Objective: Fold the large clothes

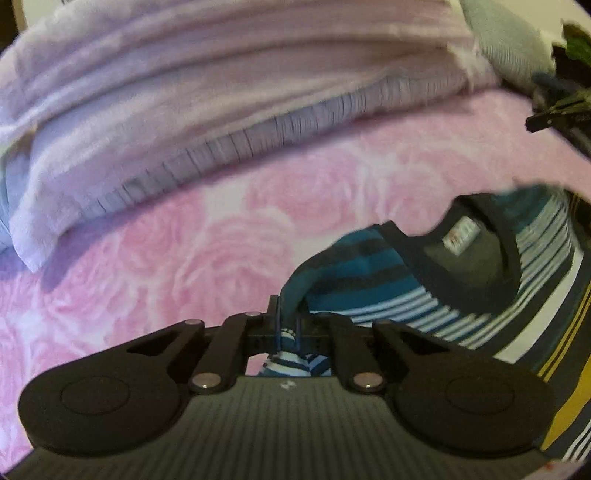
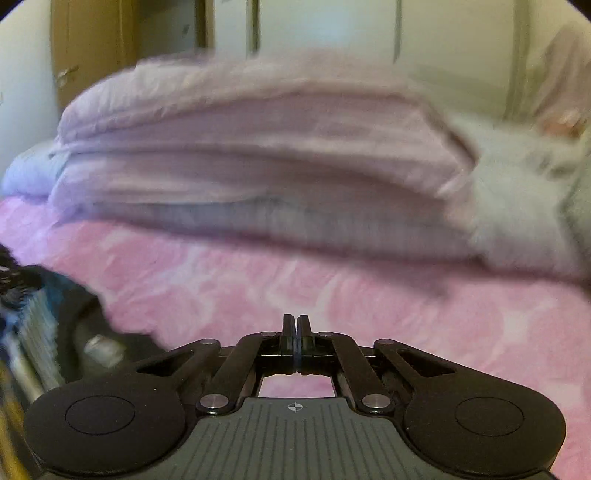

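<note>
A striped shirt (image 1: 424, 280) in teal, navy, white and yellow lies on the pink rose-patterned bedcover (image 1: 184, 240), collar and label (image 1: 461, 234) facing up. My left gripper (image 1: 286, 317) is shut on a bunched edge of this shirt near the shoulder, and cloth shows between and below the fingers. In the right wrist view the same shirt (image 2: 48, 317) is a blurred patch at the far left. My right gripper (image 2: 296, 325) hovers over the bare bedcover (image 2: 332, 288), apart from the shirt, shut with nothing visible between its fingers.
A thick folded lilac blanket (image 1: 184, 110) (image 2: 258, 147) lies across the far side of the bed. A pale grey pillow (image 1: 506, 40) (image 2: 517, 206) sits to its right. Dark, unclear objects (image 1: 554, 114) sit at the right edge. Pale cupboard doors (image 2: 332, 29) stand behind the bed.
</note>
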Demonstrator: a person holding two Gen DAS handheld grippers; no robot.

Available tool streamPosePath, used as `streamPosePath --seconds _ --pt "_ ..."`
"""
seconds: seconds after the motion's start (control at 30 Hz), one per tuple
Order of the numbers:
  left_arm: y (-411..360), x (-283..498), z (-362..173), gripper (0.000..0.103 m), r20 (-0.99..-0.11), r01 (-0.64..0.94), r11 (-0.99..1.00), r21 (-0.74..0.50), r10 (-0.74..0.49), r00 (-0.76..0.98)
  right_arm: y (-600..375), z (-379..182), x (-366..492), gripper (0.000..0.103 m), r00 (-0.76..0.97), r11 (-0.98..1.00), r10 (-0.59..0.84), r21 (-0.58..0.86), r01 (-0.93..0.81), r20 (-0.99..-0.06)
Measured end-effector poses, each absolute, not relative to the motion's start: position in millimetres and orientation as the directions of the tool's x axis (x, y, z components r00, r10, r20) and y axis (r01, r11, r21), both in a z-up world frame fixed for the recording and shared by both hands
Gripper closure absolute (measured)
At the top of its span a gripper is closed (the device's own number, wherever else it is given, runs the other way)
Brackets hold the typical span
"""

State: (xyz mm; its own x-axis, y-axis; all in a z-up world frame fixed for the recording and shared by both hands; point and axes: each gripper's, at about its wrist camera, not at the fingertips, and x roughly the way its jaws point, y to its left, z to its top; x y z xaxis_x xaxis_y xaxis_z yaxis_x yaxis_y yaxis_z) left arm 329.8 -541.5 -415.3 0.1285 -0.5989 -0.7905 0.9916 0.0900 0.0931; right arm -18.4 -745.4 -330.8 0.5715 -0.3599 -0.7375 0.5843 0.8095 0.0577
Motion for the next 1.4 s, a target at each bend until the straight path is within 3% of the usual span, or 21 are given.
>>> streamPosePath --seconds 0.03,0.1,0.13,0.17,0.23,0.3,0.33,0.37,0.43,0.6,0.63,0.7,0.77,0.87,1.1,1.23,1.33,1.4 --pt "-542 328 -419 0.096 -0.793 0.990 0.088 0.107 -0.593 0.139 -744 -336 -17 0.101 0.552 0.820 -0.327 0.061 0.569 -0.767" --pt "-543 328 -422 0.096 -0.793 0.990 0.104 0.095 -0.593 0.138 -732 -352 -18 0.071 0.527 0.857 -0.258 0.059 0.512 -0.810" --pt "-545 330 -423 0.096 -0.794 0.990 0.119 0.080 -0.592 0.136 -724 -359 -19 0.046 0.518 0.870 -0.254 0.042 0.492 -0.817" --pt "-546 332 -424 0.096 -0.796 0.989 0.128 0.068 -0.591 0.131 -719 -367 -19 0.040 0.504 0.874 -0.268 0.013 0.485 -0.821" --pt "-546 331 -426 0.095 -0.796 0.990 0.120 0.079 -0.590 0.135 -715 -382 -18 0.040 0.459 0.861 -0.323 -0.055 0.505 -0.828" --pt "-545 328 -429 0.096 -0.795 0.989 0.108 0.099 -0.589 0.143 -720 -398 -19 0.042 0.452 0.854 -0.292 -0.018 0.519 -0.843" --pt "-545 327 -430 0.096 -0.794 0.989 0.107 0.105 -0.590 0.148 -721 -406 -17 0.079 0.460 0.860 -0.249 0.024 0.510 -0.852" --pt "-544 325 -429 0.096 -0.787 0.987 0.110 0.116 -0.596 0.159 -719 -406 -17 0.095 0.474 0.858 -0.259 0.025 0.513 -0.842" --pt "-542 321 -423 0.097 -0.769 0.984 0.121 0.131 -0.614 0.178 -707 -396 -16 0.100 0.500 0.858 -0.330 -0.035 0.512 -0.801" --pt "-551 324 -403 0.096 -0.709 0.963 0.173 0.208 -0.651 0.270 -721 -358 -6 0.100 0.529 0.789 -0.521 -0.140 0.599 -0.670" --pt "-557 327 -403 0.095 -0.708 0.953 0.202 0.225 -0.638 0.302 -728 -355 0 0.099 0.516 0.781 -0.530 -0.150 0.607 -0.673" --pt "-569 333 -409 0.081 -0.738 0.937 0.248 0.246 -0.579 0.347 -745 -363 17 0.095 0.450 0.764 -0.511 -0.146 0.629 -0.732" --pt "-566 331 -409 0.075 -0.729 0.920 0.290 0.265 -0.564 0.388 -746 -365 20 0.074 0.375 0.722 -0.559 -0.212 0.658 -0.740" --pt "-539 323 -400 0.062 -0.707 0.898 0.355 0.260 -0.564 0.427 -717 -349 1 0.060 0.400 0.708 -0.587 -0.206 0.676 -0.704" --pt "-421 251 -384 0.068 -0.777 0.943 0.318 0.102 -0.566 0.275 -559 -345 -77 0.060 0.541 0.857 -0.210 0.113 0.503 -0.814" --pt "-339 166 -397 0.072 -0.854 0.967 0.250 0.051 -0.491 0.173 -458 -363 -115 0.061 0.479 0.905 -0.090 0.128 0.405 -0.873" --pt "-271 119 -407 0.072 -0.901 0.946 0.320 0.040 -0.399 0.173 -395 -378 -154 0.061 0.397 0.915 0.016 0.174 0.365 -0.917" --pt "-234 100 -402 0.072 -0.909 0.918 0.395 0.027 -0.373 0.187 -359 -375 -187 0.061 0.396 0.937 -0.002 0.137 0.321 -0.918"
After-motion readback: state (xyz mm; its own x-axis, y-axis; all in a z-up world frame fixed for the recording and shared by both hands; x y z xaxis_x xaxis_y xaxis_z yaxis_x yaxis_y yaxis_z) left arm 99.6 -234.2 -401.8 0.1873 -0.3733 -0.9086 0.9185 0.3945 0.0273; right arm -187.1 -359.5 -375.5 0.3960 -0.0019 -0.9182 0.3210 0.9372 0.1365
